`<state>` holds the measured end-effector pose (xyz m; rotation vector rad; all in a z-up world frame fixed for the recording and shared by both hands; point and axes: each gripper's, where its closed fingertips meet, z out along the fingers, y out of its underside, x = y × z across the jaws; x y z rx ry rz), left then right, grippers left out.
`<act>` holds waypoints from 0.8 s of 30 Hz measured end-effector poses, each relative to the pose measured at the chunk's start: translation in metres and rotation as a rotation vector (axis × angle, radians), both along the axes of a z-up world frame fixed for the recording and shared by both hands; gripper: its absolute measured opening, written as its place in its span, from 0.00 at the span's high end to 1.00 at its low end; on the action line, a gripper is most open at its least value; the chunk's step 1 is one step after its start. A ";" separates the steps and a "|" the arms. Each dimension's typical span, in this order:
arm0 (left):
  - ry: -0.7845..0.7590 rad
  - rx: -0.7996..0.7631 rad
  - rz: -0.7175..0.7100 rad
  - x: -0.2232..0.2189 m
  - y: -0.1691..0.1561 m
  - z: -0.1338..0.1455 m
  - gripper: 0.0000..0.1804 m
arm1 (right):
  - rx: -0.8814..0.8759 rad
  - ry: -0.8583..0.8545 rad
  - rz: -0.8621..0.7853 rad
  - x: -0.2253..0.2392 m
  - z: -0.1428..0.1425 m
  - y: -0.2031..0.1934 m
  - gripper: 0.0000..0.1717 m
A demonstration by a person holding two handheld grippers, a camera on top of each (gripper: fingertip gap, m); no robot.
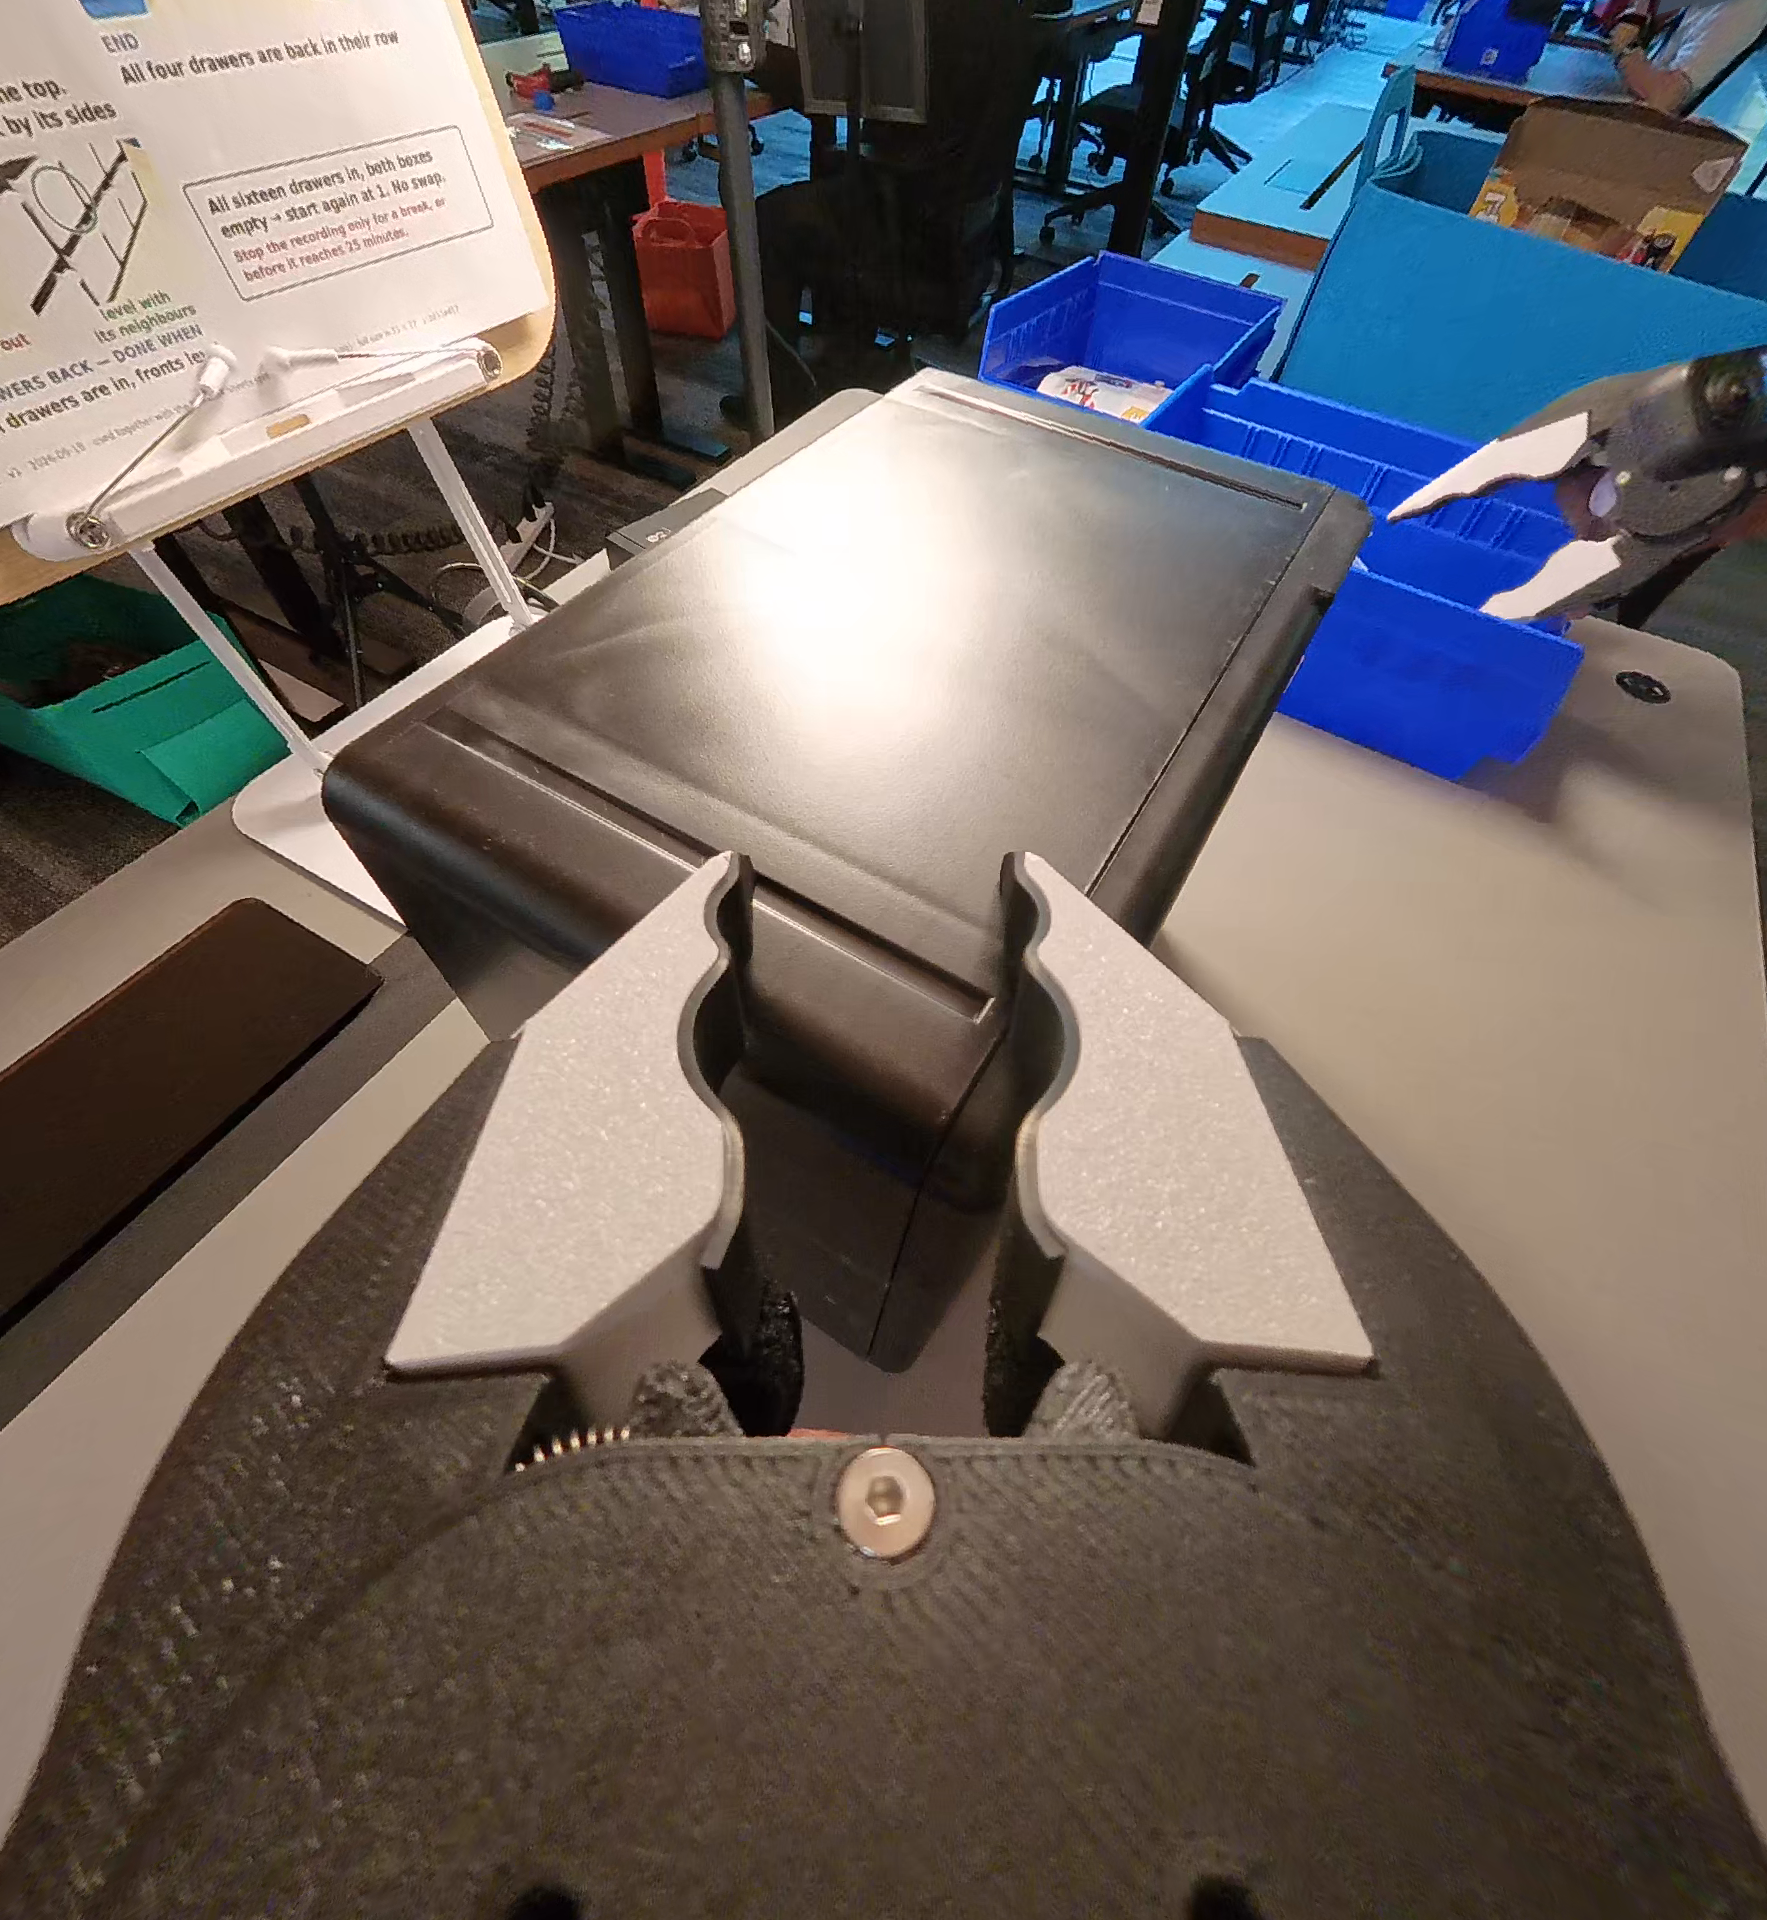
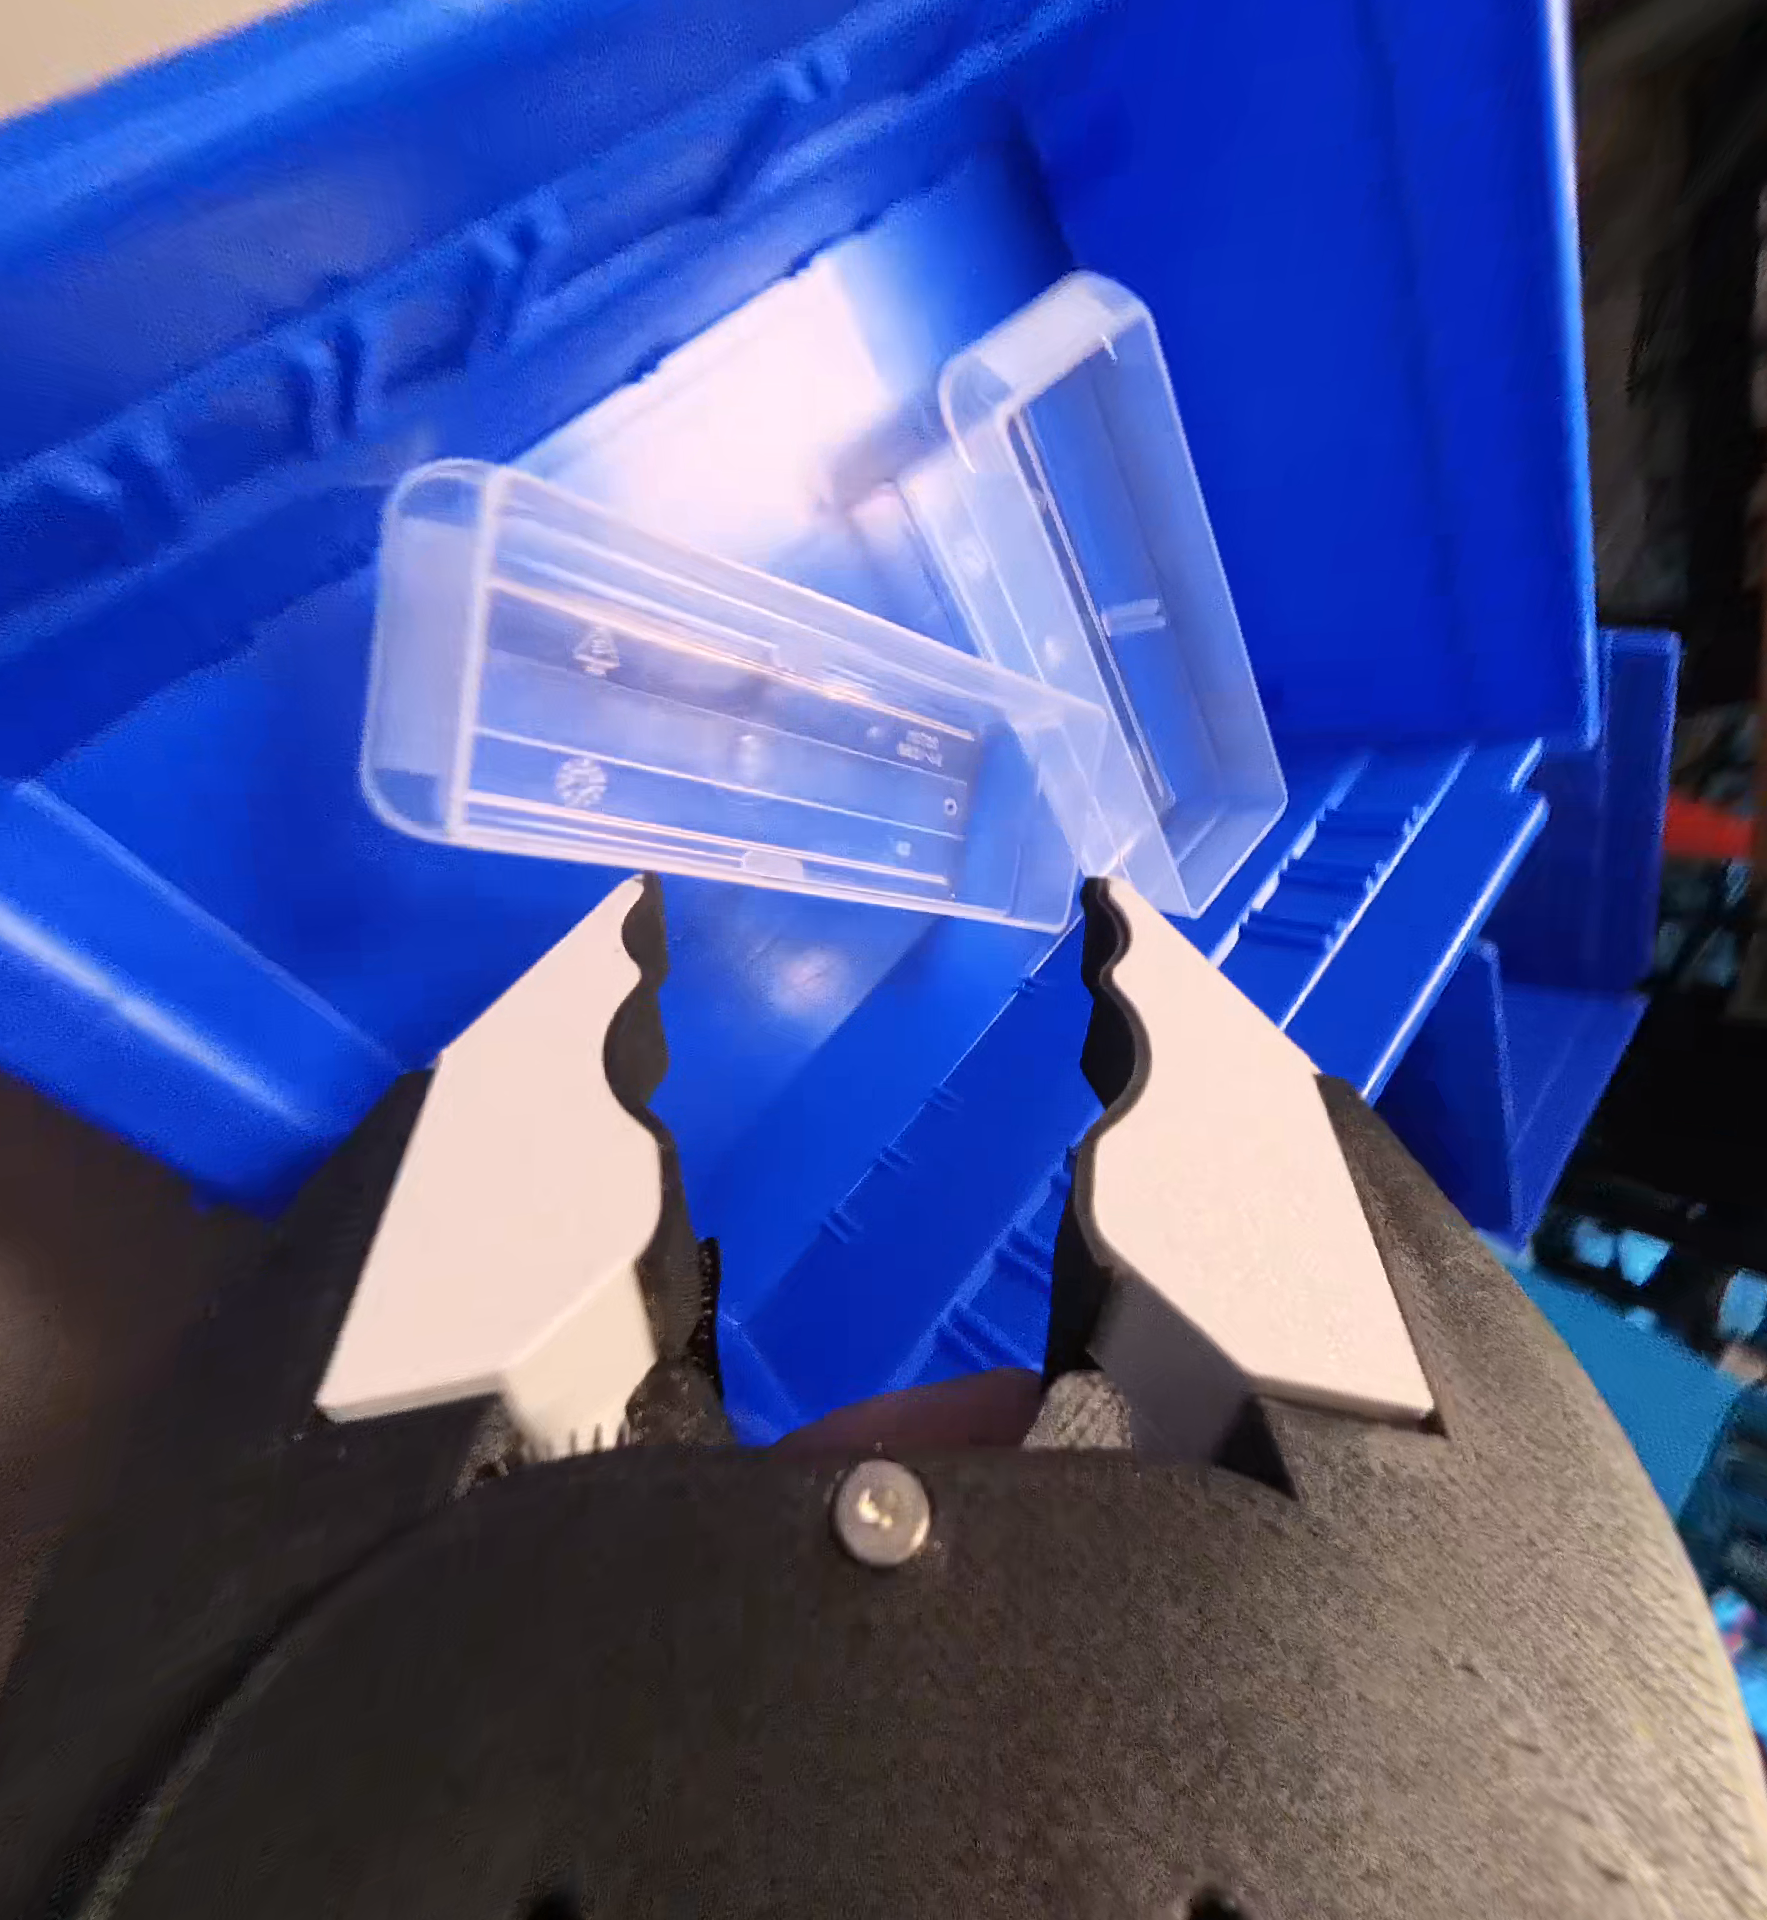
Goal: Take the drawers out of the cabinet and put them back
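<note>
The black cabinet (image 1: pixel 858 623) lies on the grey table (image 1: pixel 1461 1039), seen from above. My left gripper (image 1: pixel 874 883) is shut on its near end, with a pad against each side. My right gripper (image 2: pixel 868 894) is open and empty over a blue bin (image 2: pixel 235 312). It also shows in the left wrist view (image 1: pixel 1471 551), to the right of the cabinet. A clear plastic drawer (image 2: pixel 713 727) sits tilted just beyond the right fingertips, free of both pads. A second clear drawer (image 2: pixel 1107 582) leans in the bin behind it.
A stand with an instruction sheet (image 1: pixel 235 208) is at the far left of the table. The blue bin (image 1: pixel 1409 665) sits at the right rear, with another blue bin (image 1: pixel 1118 312) behind it. A dark panel (image 1: pixel 110 1091) lies at the table's left.
</note>
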<state>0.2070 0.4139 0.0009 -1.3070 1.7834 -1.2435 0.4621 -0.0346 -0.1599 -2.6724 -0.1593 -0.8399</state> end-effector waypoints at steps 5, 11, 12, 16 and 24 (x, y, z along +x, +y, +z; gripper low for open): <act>0.000 0.001 0.002 0.000 0.000 0.000 0.73 | -0.122 0.011 0.231 -0.016 0.000 0.006 0.56; 0.001 0.009 0.009 0.000 0.000 0.000 0.73 | -0.365 0.040 0.366 -0.022 -0.025 0.008 0.55; 0.001 0.009 0.009 0.000 0.000 0.000 0.73 | -0.399 0.044 0.381 -0.024 -0.030 0.009 0.57; 0.001 0.011 0.009 0.000 0.000 0.000 0.73 | -0.515 -0.004 0.374 -0.015 -0.039 0.002 0.82; 0.002 0.010 0.005 0.000 0.000 0.000 0.73 | -0.450 0.092 0.137 -0.006 -0.035 -0.018 0.96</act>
